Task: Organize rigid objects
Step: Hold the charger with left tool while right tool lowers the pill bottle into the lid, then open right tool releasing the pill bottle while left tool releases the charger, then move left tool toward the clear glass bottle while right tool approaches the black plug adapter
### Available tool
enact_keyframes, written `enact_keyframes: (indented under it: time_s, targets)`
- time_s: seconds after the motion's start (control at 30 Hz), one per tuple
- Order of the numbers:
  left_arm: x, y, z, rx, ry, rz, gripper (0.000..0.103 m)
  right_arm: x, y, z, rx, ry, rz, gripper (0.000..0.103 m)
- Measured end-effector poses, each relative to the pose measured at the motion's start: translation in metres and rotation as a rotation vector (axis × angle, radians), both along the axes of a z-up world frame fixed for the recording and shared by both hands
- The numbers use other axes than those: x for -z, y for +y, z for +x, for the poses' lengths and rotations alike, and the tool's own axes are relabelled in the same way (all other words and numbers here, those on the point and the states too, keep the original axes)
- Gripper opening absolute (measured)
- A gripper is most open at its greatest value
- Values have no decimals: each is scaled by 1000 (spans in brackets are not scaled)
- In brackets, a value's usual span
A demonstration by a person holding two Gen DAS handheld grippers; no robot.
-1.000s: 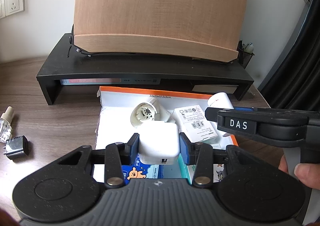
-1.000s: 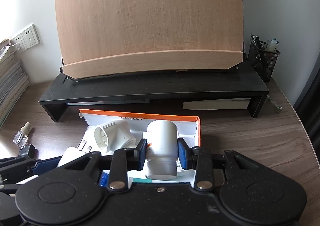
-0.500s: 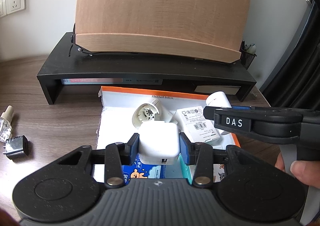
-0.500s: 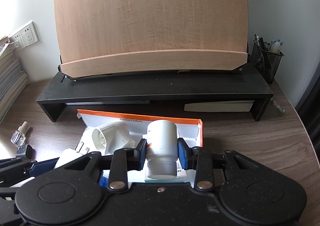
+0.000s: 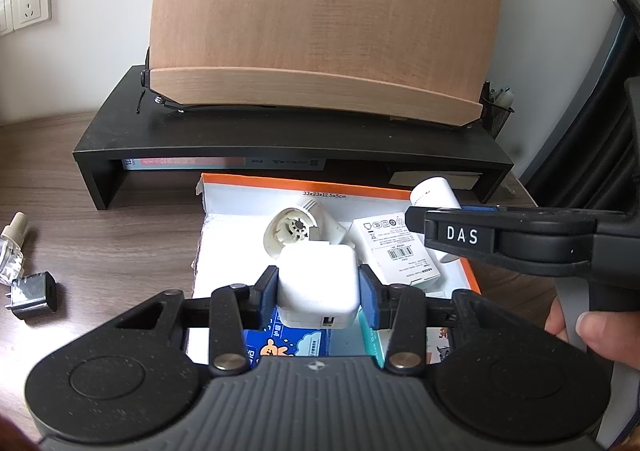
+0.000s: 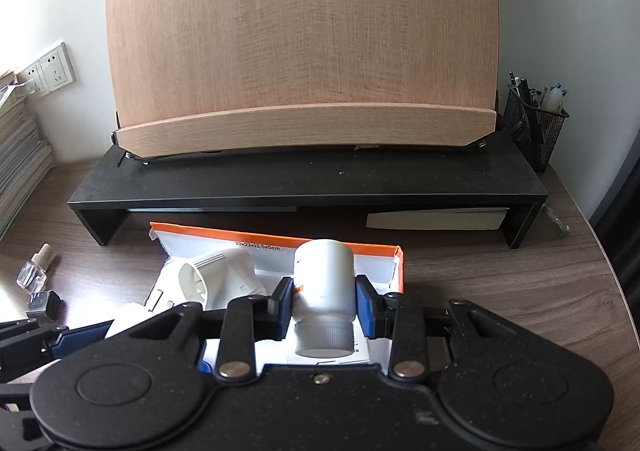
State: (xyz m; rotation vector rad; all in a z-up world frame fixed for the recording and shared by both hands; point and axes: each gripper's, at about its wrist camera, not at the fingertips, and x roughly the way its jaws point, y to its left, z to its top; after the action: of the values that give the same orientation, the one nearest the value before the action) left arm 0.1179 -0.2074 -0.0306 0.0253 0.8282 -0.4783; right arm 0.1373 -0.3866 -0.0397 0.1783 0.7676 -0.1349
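We find the left tongs (image 5: 318,291) closed on a white charger cube (image 5: 317,285), both blue pads pressed against its flanks, its port face turned toward the camera. The right tongs (image 6: 323,305) are likewise closed, on a white pill bottle (image 6: 324,291) gripped across the body with its ribbed cap toward the camera. Both items are carried above the orange-edged box (image 5: 340,187), clear of its contents as far as we can judge.

Inside the box we note a white round plug adapter (image 5: 298,231) lying on its side, a small white carton (image 5: 396,251) with a barcode, and printed packs under the tongs. On the table (image 5: 120,243) to the left, outside the box, lie a black plug (image 5: 34,293) and a small glass vial (image 5: 12,247), well apart from the box.

Our judgement: the step in hand is carrying, with two rigid objects lifted together and neither yet set down. Whether they are bound into or out of the box we cannot tell. The next move calls for choosing a free spot for each, lowering until the object rests, then opening, while keeping the two tongs from colliding, since they work just beside each other.

Pose: both tongs point forward and steeply downward over the box, side by side; a hand (image 5: 592,331) shows at the right handle.
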Motion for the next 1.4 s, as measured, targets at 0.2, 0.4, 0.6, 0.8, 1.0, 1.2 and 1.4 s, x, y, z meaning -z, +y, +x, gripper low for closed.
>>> enact_keyframes:
  time_s: [0.2,0.4,0.6,0.8,1.0,1.2,1.4]
  targets:
    - [0,-1,0,1,-2,0,42,1,0,1,7,1,-9,41]
    - [0,-1,-1,4,0,-1,42,-2,-4,2,21,-19,-23,45]
    - [0,-2,-3,11,1,-3,42,-12,-7,-10,48,-55,-35,53]
    - [5,-8,-8,40,14,0,42,-24,-6,-32,65,-92,-44,63]
    - [8,-13,-17,76,32,-4,47,-31,-3,-55,78,-100,-40,66]
    - [-4,-9,-32,65,11,16,58,-40,5,-78,88,-118,-30,68]
    - [-19,9,-46,31,-18,41,76,-48,19,-100,104,-127,-31,75]
